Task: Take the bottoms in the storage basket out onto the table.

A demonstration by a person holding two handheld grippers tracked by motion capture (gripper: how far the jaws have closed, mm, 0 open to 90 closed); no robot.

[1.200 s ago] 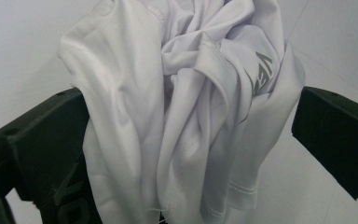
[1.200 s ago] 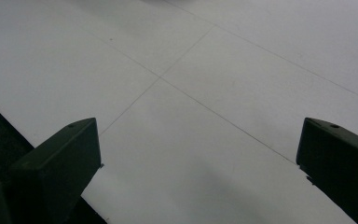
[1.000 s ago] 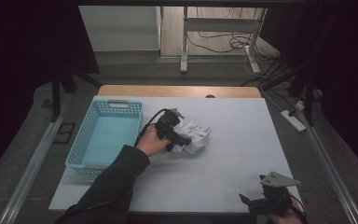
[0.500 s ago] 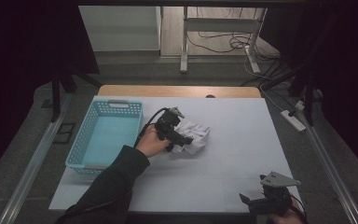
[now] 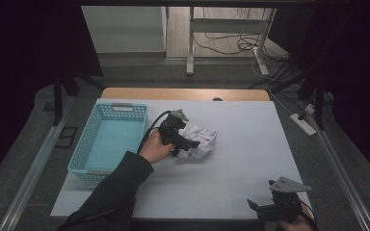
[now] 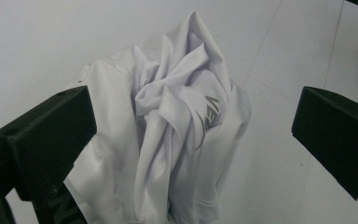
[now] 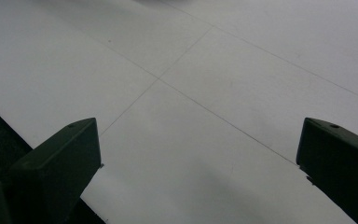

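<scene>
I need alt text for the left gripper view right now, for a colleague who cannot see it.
A crumpled white garment with grey lettering lies on the white table, between the two wide-open black jaws of the left tool. One jaw overlaps the cloth's edge; the other stands apart from it over bare table.

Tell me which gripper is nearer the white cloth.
Left. The left gripper is right at the white cloth, jaws open around it. The right gripper sits far off at the table's near right corner.

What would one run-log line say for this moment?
left gripper: open, jaws either side of crumpled white garment | right gripper: open, over bare table | blue basket: left of garment
</scene>
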